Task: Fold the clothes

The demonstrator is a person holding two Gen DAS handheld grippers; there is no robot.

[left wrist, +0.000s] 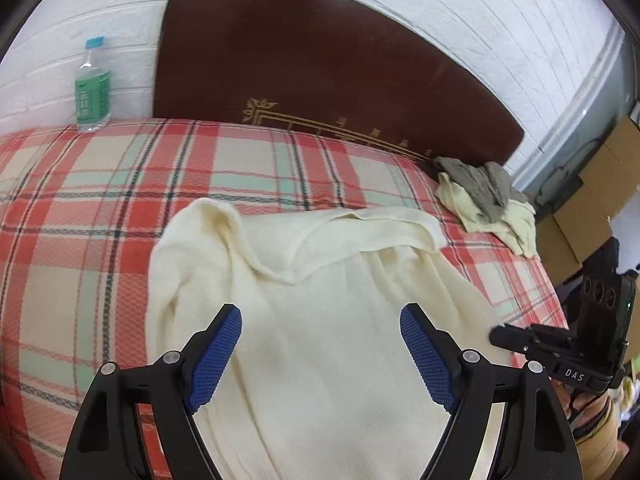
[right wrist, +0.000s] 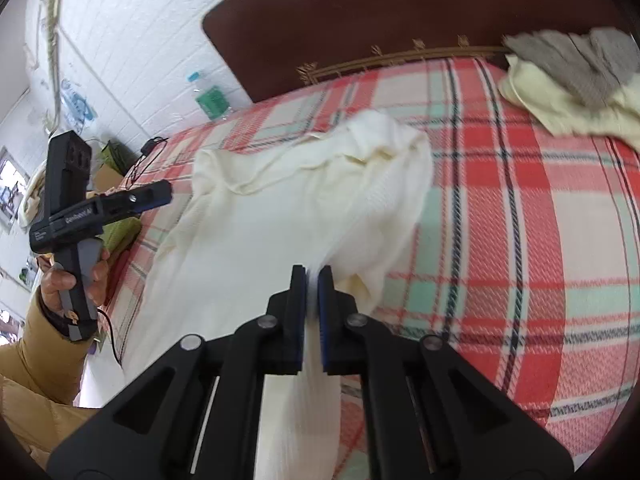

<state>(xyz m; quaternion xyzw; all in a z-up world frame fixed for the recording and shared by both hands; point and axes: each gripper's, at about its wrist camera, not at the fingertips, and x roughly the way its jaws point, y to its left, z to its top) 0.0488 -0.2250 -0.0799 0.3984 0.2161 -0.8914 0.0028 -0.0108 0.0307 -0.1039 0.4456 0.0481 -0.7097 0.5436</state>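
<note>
Scene: a cream knitted garment (left wrist: pixel 320 320) lies spread on a bed covered with a red, mint and cream plaid blanket (left wrist: pixel 80 208), its neckline towards a dark brown headboard (left wrist: pixel 320 60).
Left gripper (left wrist: pixel 320 354): jaws released and spread wide, hovering over the middle of the garment with nothing between the blue pads (left wrist: pixel 216 356).
Right gripper (right wrist: pixel 313 280): jaws clenched on a fold of cream fabric at the garment's right edge; the cloth runs up between the two pads and stretches away in a taut ridge.
Step in hand, as a judgement: taking hold of the right side to fold it inward across the body.
Doing it well: keep the right grip firm, lift just enough for the cloth to clear the blanket, and carry it across in a straight line so the crease stays parallel to the body. The left gripper would best pin or pinch the matching edge nearer the collar, so the fold does not skew.
Risk: soft knit stretches and drags; a hard pull may shift the whole garment.
Garment texture: fine ribbed knit, limp, rumpled at the shoulders.
Blanket texture: coarse woven weave.
Other clothes: a crumpled grey and pale yellow heap (left wrist: pixel 488 204) near the headboard's right end.
Bottle: clear plastic water bottle (left wrist: pixel 93 88), green label, blue cap, upright at the far left.
Person: a hand (right wrist: pixel 72 280) in a tan sleeve grips the left tool's handle.
</note>
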